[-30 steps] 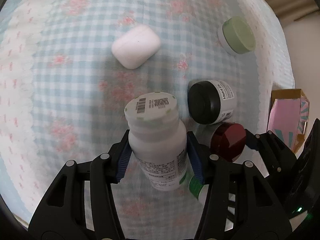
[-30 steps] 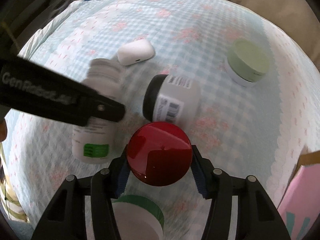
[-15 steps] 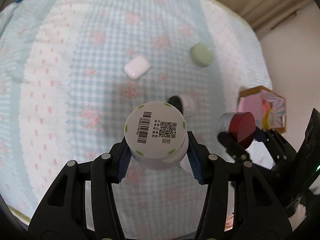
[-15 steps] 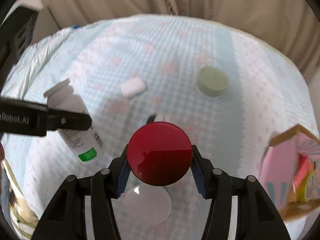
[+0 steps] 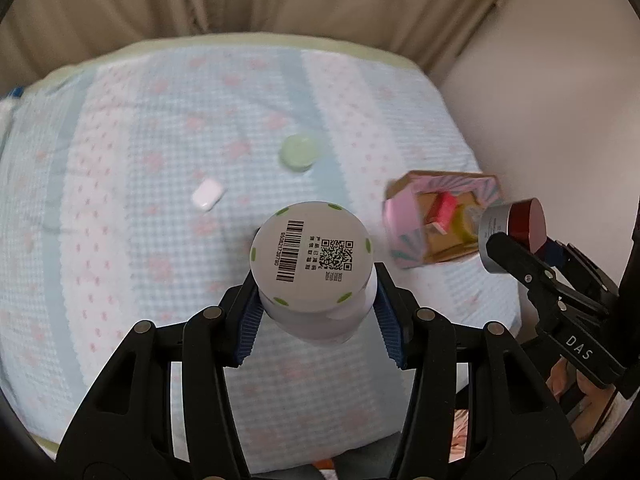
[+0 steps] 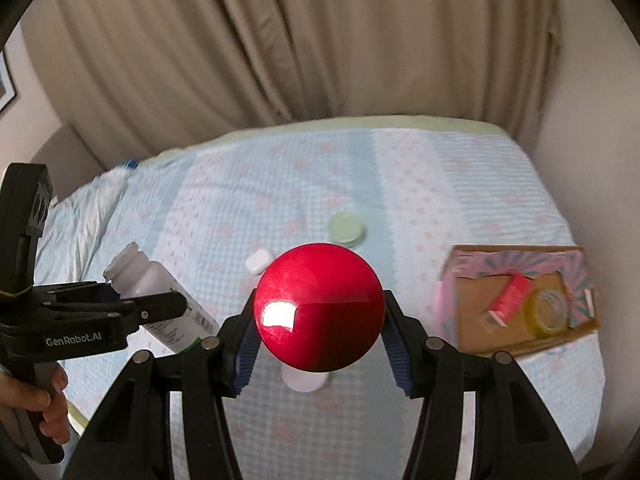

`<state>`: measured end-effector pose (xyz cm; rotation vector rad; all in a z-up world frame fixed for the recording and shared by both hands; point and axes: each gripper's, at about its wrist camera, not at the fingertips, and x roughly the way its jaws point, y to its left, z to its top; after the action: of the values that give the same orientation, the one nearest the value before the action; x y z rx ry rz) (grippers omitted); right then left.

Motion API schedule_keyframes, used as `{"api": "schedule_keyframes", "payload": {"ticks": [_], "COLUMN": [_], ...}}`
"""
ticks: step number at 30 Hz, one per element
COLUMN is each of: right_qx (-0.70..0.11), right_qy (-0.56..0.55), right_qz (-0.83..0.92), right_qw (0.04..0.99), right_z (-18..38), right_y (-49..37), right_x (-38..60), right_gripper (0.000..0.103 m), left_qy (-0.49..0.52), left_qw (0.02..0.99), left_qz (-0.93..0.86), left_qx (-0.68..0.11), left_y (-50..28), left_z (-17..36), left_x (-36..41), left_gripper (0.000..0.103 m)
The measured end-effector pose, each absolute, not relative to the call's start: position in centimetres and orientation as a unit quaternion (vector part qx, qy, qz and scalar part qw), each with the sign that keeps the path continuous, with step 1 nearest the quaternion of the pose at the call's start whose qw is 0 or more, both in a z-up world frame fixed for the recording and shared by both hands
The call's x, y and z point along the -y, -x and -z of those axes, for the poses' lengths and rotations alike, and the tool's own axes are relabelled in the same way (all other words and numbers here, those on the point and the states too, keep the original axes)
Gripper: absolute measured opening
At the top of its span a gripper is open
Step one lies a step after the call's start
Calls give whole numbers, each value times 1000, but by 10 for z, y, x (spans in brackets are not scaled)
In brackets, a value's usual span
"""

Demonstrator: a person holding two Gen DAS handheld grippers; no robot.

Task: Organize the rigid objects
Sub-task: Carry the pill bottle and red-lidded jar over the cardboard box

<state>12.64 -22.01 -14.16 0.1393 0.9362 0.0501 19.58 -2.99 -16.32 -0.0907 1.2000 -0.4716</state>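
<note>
Beige curtains are hanging behind a bed (image 6: 400, 168) covered in a pale blue checked, pink-flowered spread. Above it, the left hand-held gripper (image 5: 316, 304) is clamping a white pill bottle (image 5: 312, 252) between its blue pads, the barcoded cap facing the left wrist camera; in the right wrist view the same bottle (image 6: 160, 300) is tilting with its cap toward 11 o'clock. The right hand-held gripper (image 6: 318, 344) is gripping a red-lidded jar (image 6: 318, 308) by its sides, the glossy lid filling the centre of its own view; from the left wrist that jar (image 5: 516, 228) is showing at 3 o'clock, held in the air. On the bed, a green-lidded jar (image 6: 347, 229) is resting toward 12 o'clock, with a white earbud case (image 6: 258, 261) near it toward 9 o'clock, and a white round object (image 6: 305, 380) is lying partly hidden below the red lid. A pink cardboard box (image 6: 516, 300) is sitting at 3 o'clock near the bed's edge, holding a red item and a yellowish roll
</note>
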Motion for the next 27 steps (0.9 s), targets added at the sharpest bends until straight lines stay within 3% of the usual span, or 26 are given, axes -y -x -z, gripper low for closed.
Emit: {"api": "schedule_keyframes", "payload": {"ticks": [6, 12, 27], "right_qx": [-444, -458, -533], "right_qy": [-81, -84, -135], "right_qz": [-2, 12, 53], "right_qw": [892, 885, 834], "right_z": [126, 131, 232], "right_y": [-103, -95, -146], "right_x": [289, 380, 544], "right_gripper": [51, 51, 51], "left_qy": [39, 71, 55], "left_qw": [807, 793, 751], "left_qz": [232, 235, 205], "left_qx": [-542, -557, -625], "left_y": [-180, -179, -224], "left_z": [142, 154, 273], "left_x": [105, 178, 336], "left_gripper": [47, 47, 46]}}
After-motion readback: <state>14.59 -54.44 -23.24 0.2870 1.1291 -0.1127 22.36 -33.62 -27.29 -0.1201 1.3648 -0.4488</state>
